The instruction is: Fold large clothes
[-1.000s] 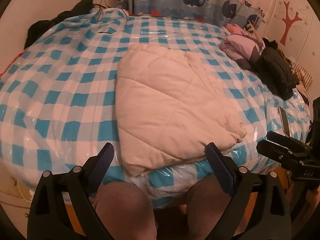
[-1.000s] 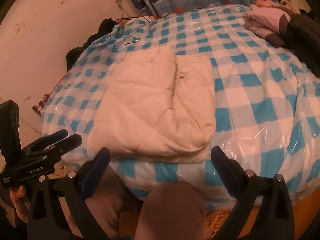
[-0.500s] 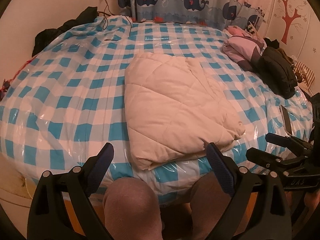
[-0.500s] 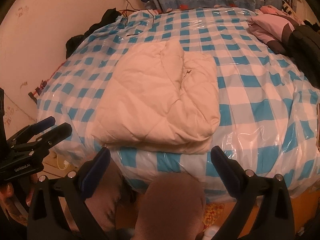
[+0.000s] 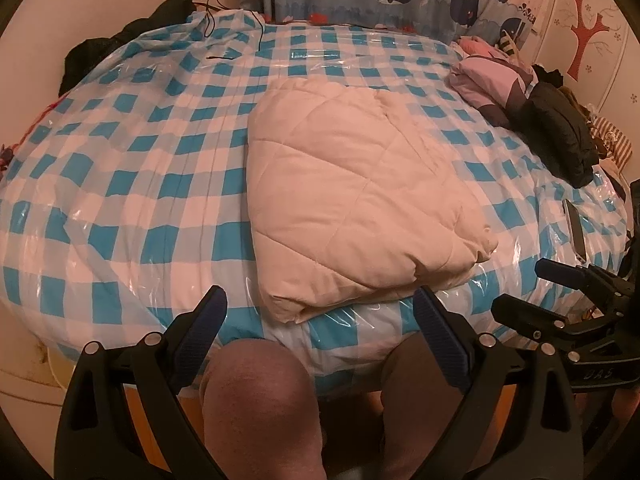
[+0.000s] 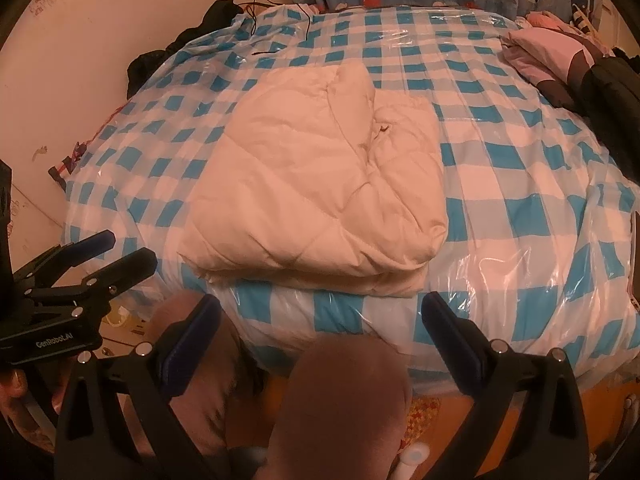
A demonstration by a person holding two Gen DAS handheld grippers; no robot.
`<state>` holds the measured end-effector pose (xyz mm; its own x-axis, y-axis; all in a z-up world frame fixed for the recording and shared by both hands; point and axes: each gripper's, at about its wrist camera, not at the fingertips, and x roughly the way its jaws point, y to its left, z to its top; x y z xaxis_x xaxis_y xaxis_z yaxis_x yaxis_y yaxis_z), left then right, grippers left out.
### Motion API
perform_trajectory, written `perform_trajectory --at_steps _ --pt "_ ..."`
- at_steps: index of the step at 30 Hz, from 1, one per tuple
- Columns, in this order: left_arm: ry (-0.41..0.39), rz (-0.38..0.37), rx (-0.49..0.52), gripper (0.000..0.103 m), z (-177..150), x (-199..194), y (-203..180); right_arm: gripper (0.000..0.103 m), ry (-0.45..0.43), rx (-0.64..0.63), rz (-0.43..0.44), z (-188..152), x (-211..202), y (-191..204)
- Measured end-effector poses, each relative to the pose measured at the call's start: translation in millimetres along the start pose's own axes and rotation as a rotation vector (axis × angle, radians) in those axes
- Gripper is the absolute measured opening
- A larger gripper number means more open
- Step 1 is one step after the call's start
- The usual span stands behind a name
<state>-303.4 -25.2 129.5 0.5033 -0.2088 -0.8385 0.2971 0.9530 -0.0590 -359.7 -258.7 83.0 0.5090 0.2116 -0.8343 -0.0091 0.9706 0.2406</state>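
A: The tongs?
B: Left gripper (image 5: pixel 320 324) and right gripper (image 6: pixel 322 322) both gape apart, empty, above the person's knees (image 5: pixel 260 396).
A: The garment?
B: Cream quilted coat (image 5: pixel 356 200), folded, on the checked bed (image 5: pixel 120 184) near its front edge.

Warm, dim orange light tints both views, and white glare streaks the plastic cover (image 5: pixel 348 60) of the bed. Fisheye distortion bows the edges into dark corners, and the knees (image 6: pixel 344 396) nearest the lens look soft and blurred.
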Motion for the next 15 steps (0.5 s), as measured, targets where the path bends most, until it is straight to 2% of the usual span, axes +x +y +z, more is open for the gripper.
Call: perform_trajectory --at_steps 15 --pt "0.017 0.006 0.007 0.09 -1.5 5.1 -2.4 0.096 0.024 0.009 0.015 -4.3 8.8 2.7"
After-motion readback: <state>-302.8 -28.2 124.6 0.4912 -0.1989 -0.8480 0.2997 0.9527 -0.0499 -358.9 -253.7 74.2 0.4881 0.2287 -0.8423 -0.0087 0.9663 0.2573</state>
